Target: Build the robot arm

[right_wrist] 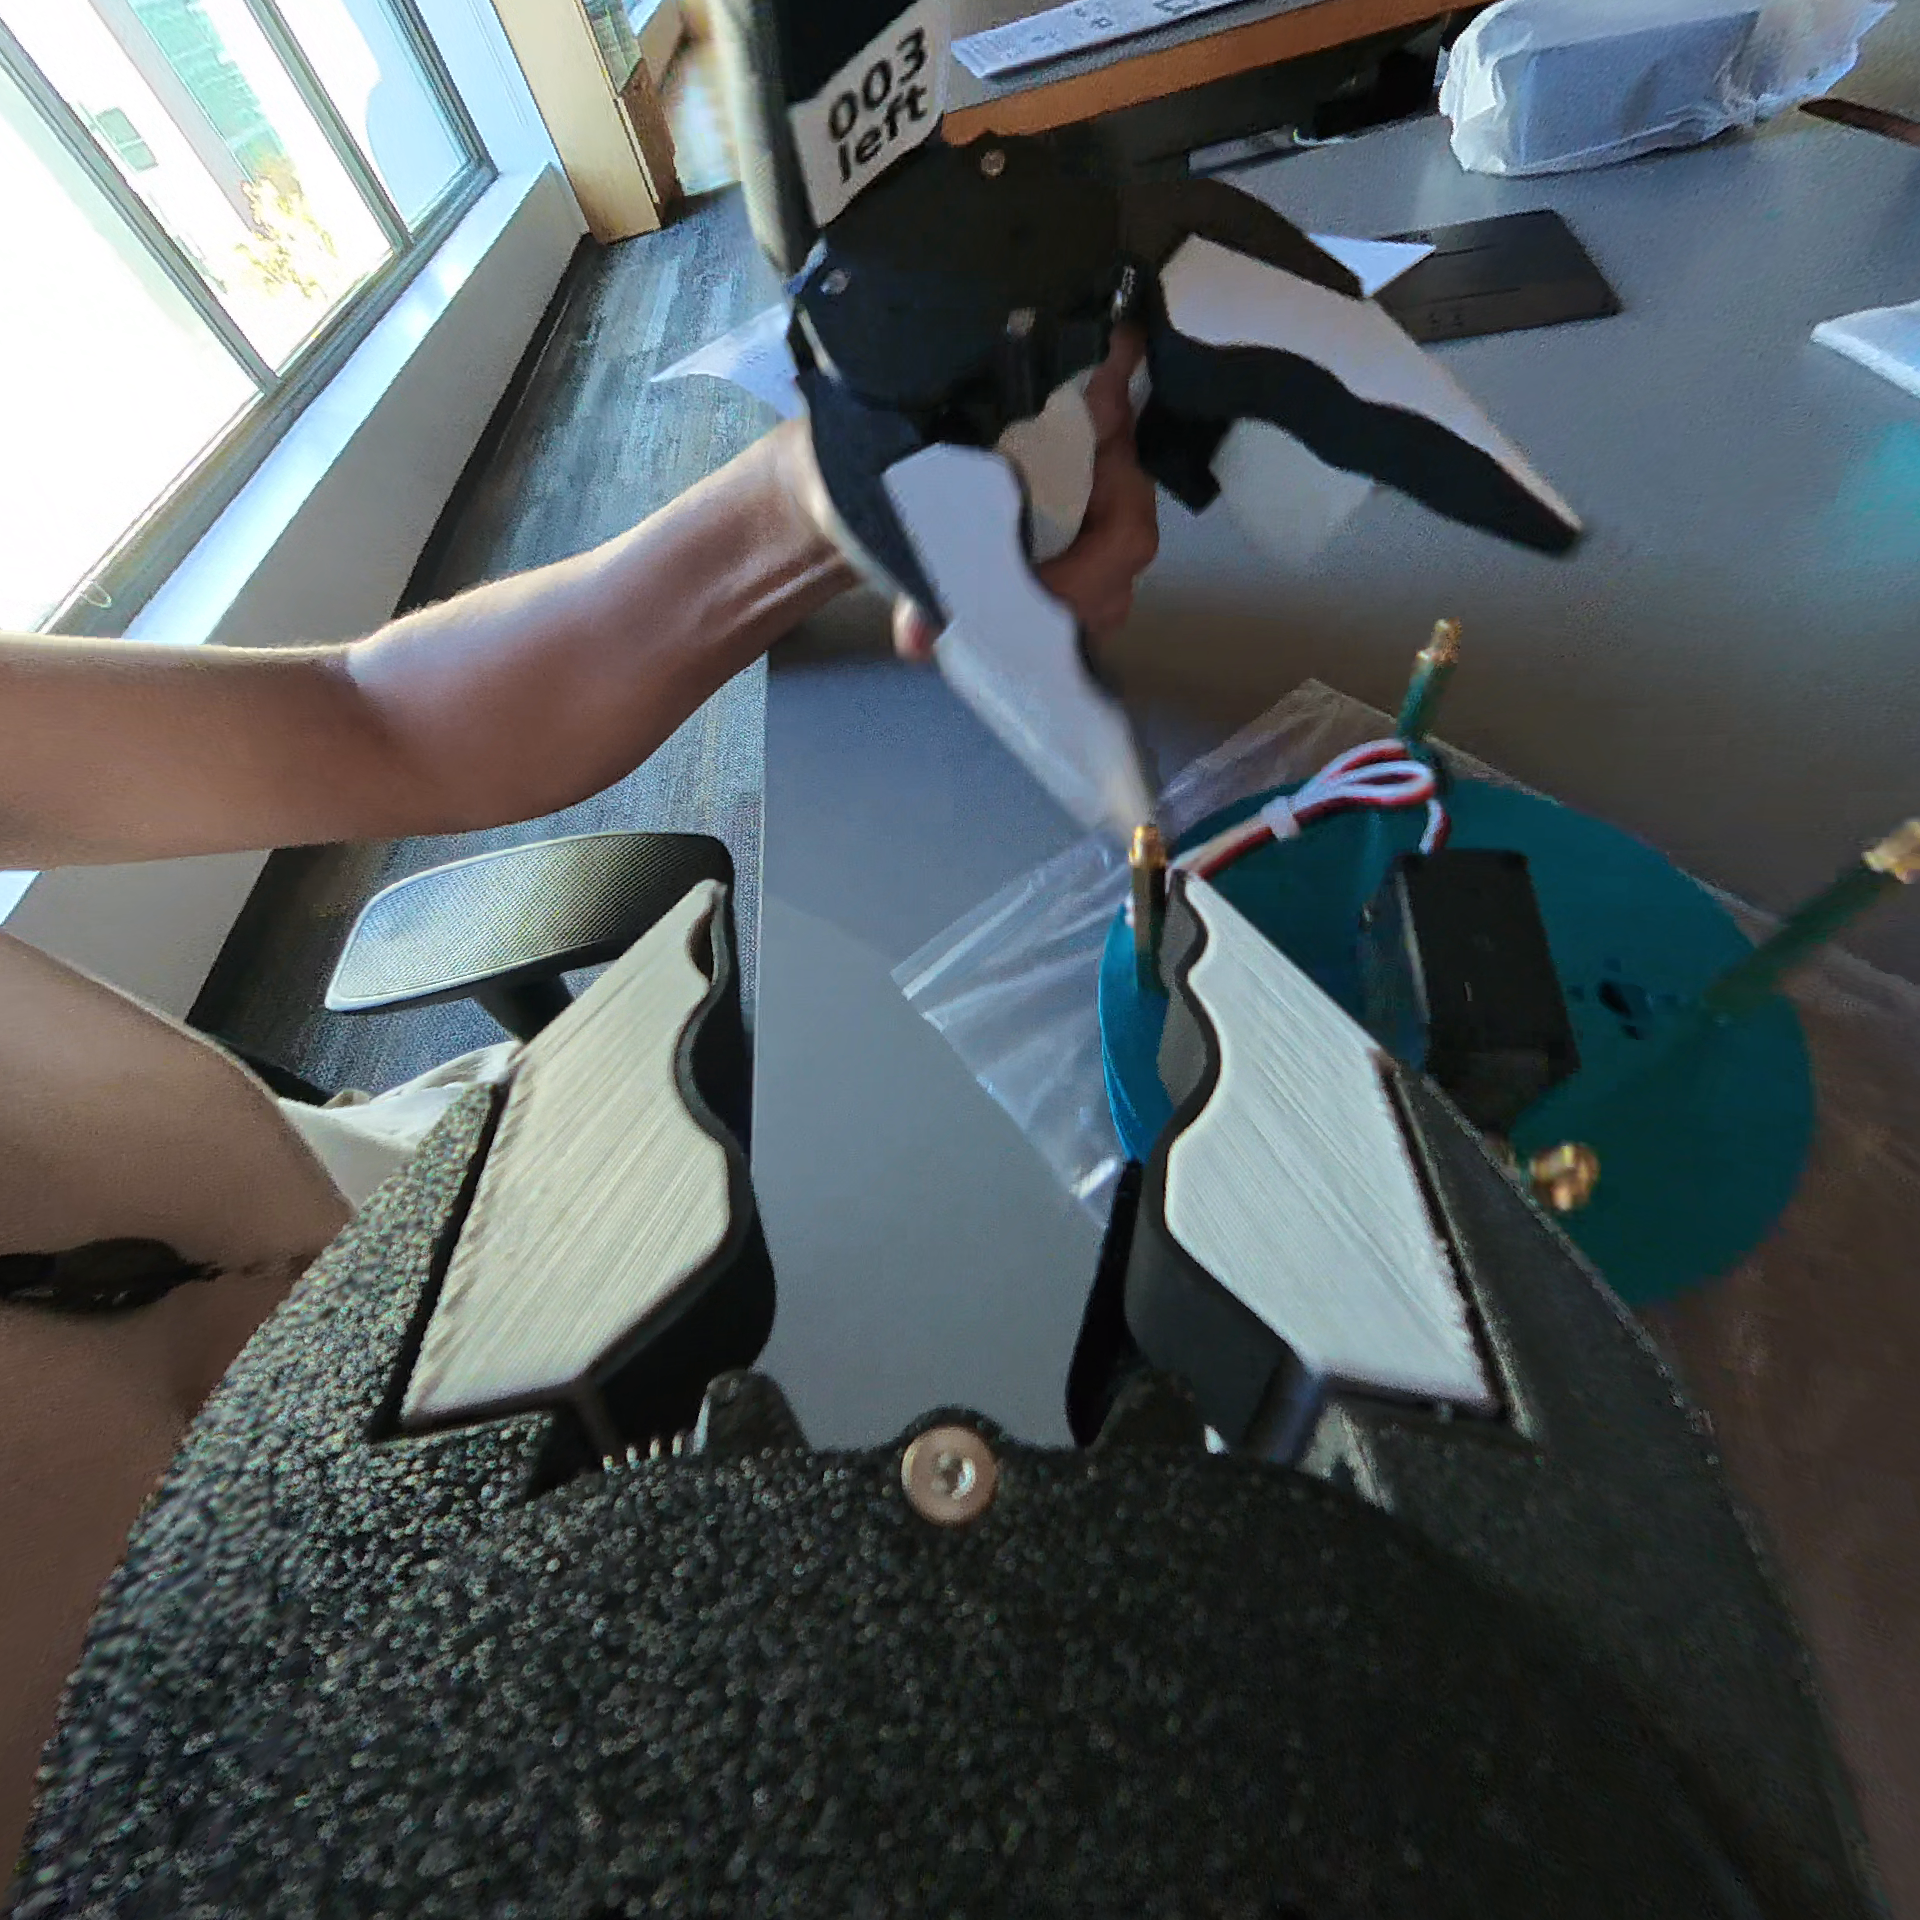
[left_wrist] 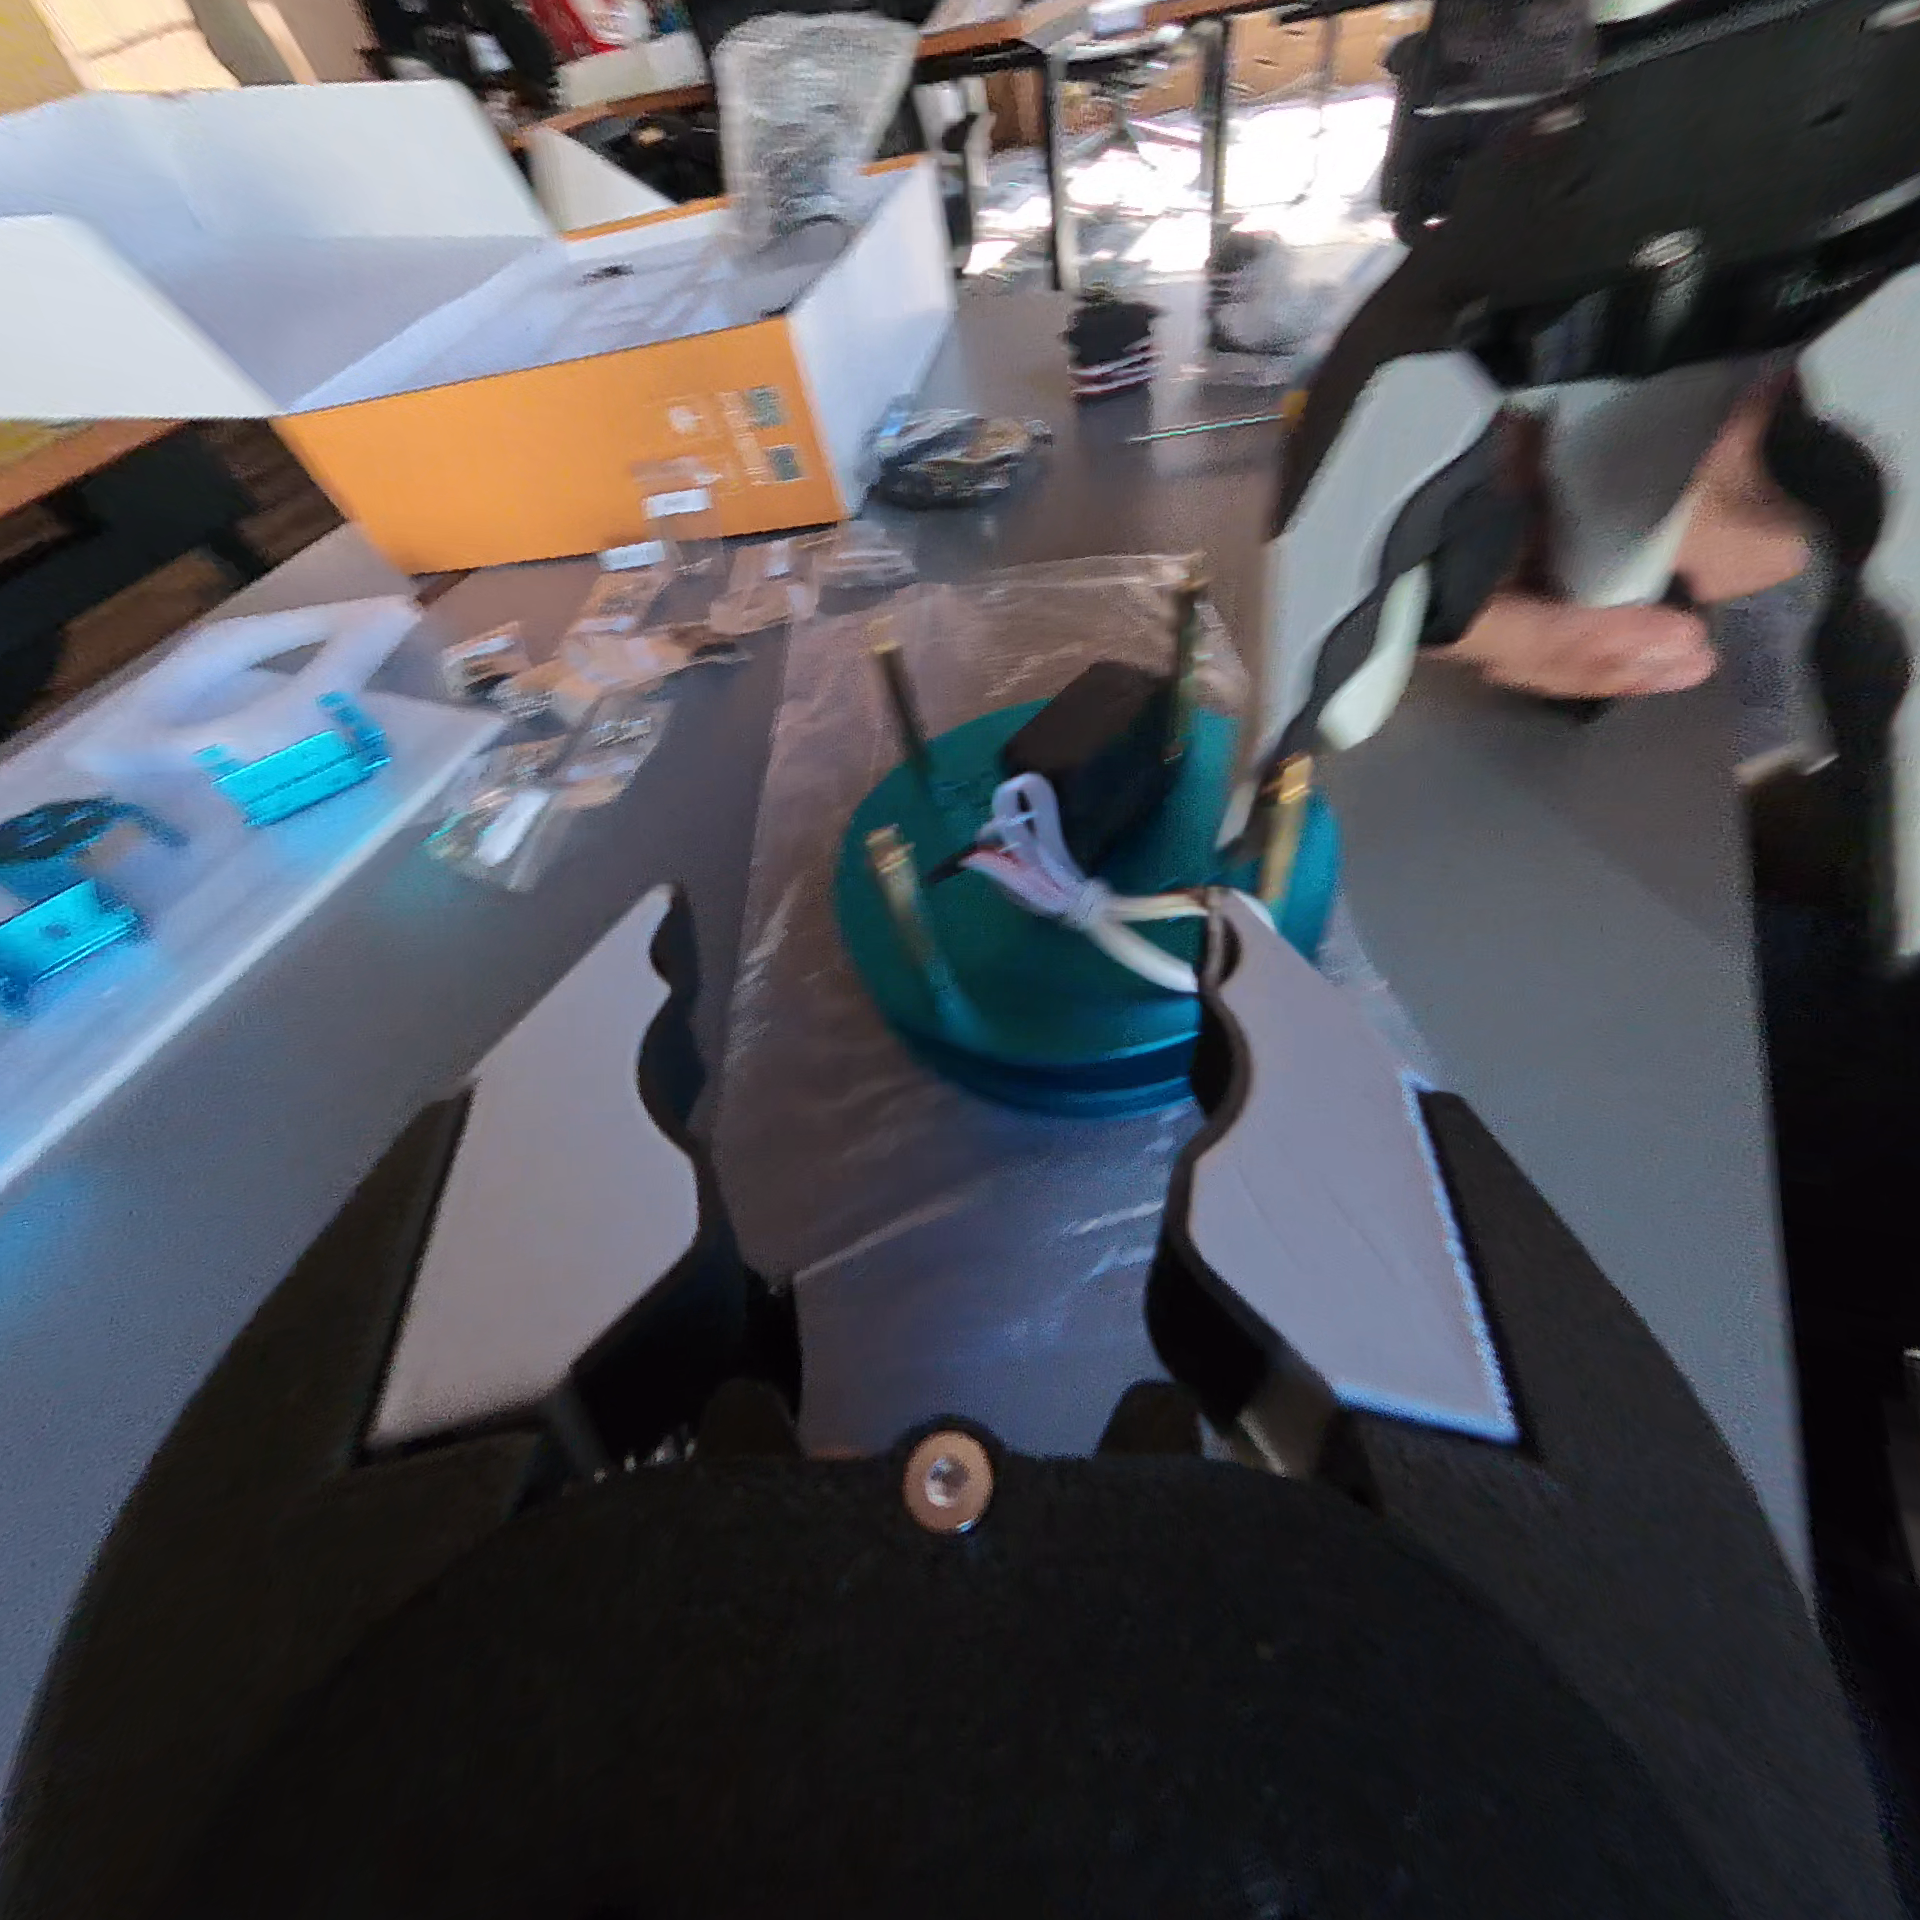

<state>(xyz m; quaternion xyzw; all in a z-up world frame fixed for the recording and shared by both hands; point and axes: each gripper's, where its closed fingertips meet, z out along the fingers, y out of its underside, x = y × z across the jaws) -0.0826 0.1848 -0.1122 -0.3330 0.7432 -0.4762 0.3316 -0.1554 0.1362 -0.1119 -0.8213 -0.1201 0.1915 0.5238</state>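
Observation:
A teal round disc [left_wrist: 1018, 997] with upright brass standoffs, a black servo block [left_wrist: 1112, 748] and a tied bundle of white and red wires [left_wrist: 1049, 862] lies on a clear plastic bag [left_wrist: 831, 1039] on the grey table. My left gripper [left_wrist: 945, 914] is open and empty, with the near side of the disc between its fingers. My right gripper [left_wrist: 1299, 779] comes down from the right, beside a standoff [left_wrist: 1286, 821]. In the right wrist view my right gripper [right_wrist: 945, 904] is open and empty. Its right finger stands beside that standoff [right_wrist: 1146, 883] at the edge of the disc [right_wrist: 1714, 1143]. The left gripper [right_wrist: 1345, 675] is open wide above it, one fingertip close to the standoff's top.
An open orange and white box [left_wrist: 582, 447] stands at the back left. A white tray [left_wrist: 125, 1039] holds blue metal parts, and small bags of parts [left_wrist: 582, 686] lie beside it. A person's arm [right_wrist: 416, 707] reaches in, a black chair [right_wrist: 520, 925] stands below, and a flat black box [right_wrist: 1496, 275] lies farther off.

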